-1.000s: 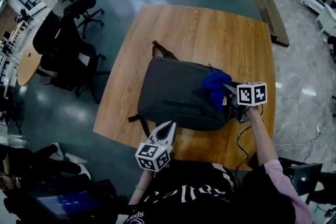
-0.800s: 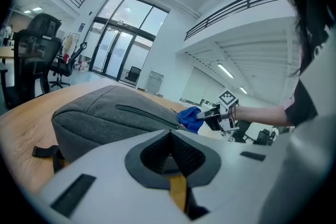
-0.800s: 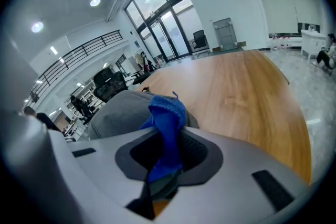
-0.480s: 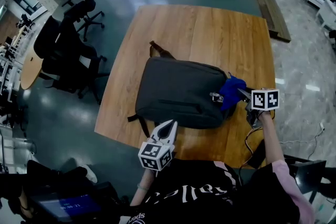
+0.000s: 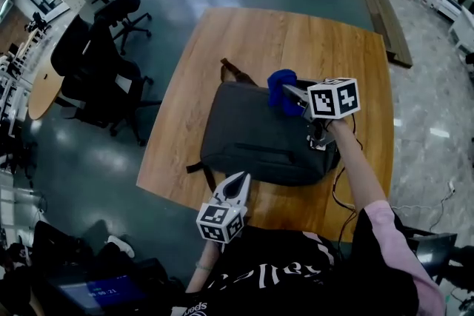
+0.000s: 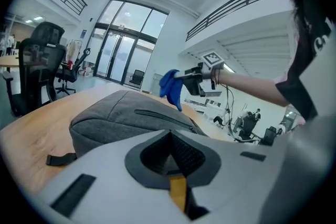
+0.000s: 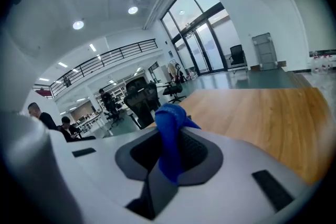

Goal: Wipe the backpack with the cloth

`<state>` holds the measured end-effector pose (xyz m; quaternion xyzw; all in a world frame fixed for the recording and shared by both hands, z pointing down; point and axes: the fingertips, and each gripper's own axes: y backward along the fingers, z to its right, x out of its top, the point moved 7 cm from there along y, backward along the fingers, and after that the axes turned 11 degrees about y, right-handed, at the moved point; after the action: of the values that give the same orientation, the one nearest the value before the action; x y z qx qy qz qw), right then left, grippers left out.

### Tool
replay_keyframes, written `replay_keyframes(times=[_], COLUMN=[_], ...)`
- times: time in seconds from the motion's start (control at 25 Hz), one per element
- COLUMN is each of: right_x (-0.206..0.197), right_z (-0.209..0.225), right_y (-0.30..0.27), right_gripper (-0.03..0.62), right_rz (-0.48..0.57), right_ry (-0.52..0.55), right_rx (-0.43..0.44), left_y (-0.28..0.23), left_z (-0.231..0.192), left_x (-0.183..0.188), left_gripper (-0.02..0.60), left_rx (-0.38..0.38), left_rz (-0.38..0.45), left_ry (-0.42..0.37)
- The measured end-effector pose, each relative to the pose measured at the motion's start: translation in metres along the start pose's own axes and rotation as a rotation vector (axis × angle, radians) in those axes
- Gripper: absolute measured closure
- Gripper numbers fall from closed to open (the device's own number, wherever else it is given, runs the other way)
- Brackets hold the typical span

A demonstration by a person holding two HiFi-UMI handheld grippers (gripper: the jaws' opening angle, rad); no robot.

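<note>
Head view: the grey backpack (image 5: pixel 259 137) lies flat on the wood bench (image 5: pixel 296 33), close to the person's side. The R hand-held gripper (image 5: pixel 290 92) is over the far end of the backpack & is clamped on the blue cloth (image 5: pixel 281 89). The L hand-held gripper (image 5: pixel 238 181) hangs at the near bench edge, just beside the backpack, not touching it.

Left gripper view: its jaws are together w/ nothing in them. Past them sits the backpack (image 6: pixel 121 113). The cloth (image 6: pixel 170 87) hangs down by the backpack's top. Can't tell if it touches.

Right gripper view: the jaws pinch the cloth (image 7: pixel 170 136), which sticks up in a bunch. Only the bench (image 7: pixel 252 107) shows past it, no backpack here.

Step, I think: wiping is on, w/ the cloth at the far end, ready for a stroke. Next move prob. needs the cloth pushed down flat on the fabric, then pulled along toward the person. Go easy over the zip (image 6: pixel 157 114) so the cloth doesn't catch. The L one could hold the backpack so it doesn't slide.
</note>
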<state>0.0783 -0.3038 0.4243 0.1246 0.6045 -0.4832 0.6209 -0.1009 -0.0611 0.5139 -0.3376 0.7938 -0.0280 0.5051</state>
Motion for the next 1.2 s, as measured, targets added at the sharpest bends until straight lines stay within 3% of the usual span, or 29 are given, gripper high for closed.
replay_keyframes(times=[0.16, 0.28, 0.56, 0.84, 1.2], right_x=[0.044, 0.053, 0.059, 0.013, -0.070], right_z=[-0.033, -0.043, -0.040, 0.022, 0.098], right_y=[-0.076, -0.109, -0.172, -0.128, -0.010], right_gripper=[0.527, 0.528, 0.528, 0.528, 0.528], right_rz=[-0.030, -0.063, -0.050, -0.113, -0.138], right_ry=[0.078, 0.097, -0.047, -0.112, -0.253], right_rx=[0.051, 0.092, 0.103, -0.028, -0.207], left_y=[0.012, 0.016, 0.038, 0.034, 0.006], left_z=[-0.026, -0.027, -0.068, -0.082, -0.039], left_x=[0.013, 0.003, 0.011, 0.017, 0.007], left_gripper=[0.583, 0.583, 0.583, 0.583, 0.583], left_rx=[0.003, 0.014, 0.052, 0.046, -0.022], left_rz=[0.010, 0.003, 0.009, 0.018, -0.027], left_ry=[0.020, 0.039, 0.068, 0.115, 0.061])
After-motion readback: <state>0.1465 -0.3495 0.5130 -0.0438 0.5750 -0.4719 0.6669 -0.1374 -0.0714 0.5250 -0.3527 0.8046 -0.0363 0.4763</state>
